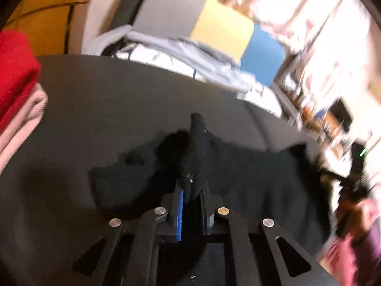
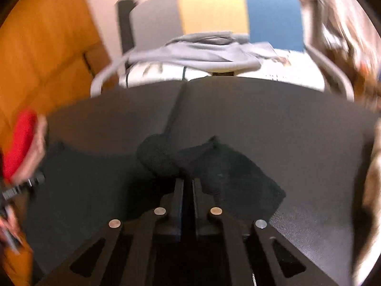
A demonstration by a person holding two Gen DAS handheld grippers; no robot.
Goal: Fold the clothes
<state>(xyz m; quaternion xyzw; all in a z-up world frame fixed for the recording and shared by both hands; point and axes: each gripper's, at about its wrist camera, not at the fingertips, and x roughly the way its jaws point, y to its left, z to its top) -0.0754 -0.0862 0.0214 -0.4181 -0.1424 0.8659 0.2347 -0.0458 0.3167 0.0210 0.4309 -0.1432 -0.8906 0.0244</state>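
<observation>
A black garment [image 1: 250, 178] hangs stretched above the dark table [image 1: 119, 95], held up at two points. My left gripper [image 1: 194, 166] is shut on one bunched edge of it, and cloth covers the fingertips. My right gripper [image 2: 188, 176] is shut on another bunched edge of the same garment [image 2: 226, 174], which drapes to the right. The right gripper and the hand holding it show at the right edge of the left wrist view [image 1: 352, 186]. The left gripper shows at the left edge of the right wrist view [image 2: 21, 188].
A folded red garment [image 1: 14, 71] lies on a pink one [image 1: 21, 121] at the table's left; the stack also shows in the right wrist view [image 2: 21, 143]. Behind the table stands a chair [image 2: 214, 7] with grey clothes [image 2: 202, 50] on it. Both views are motion-blurred.
</observation>
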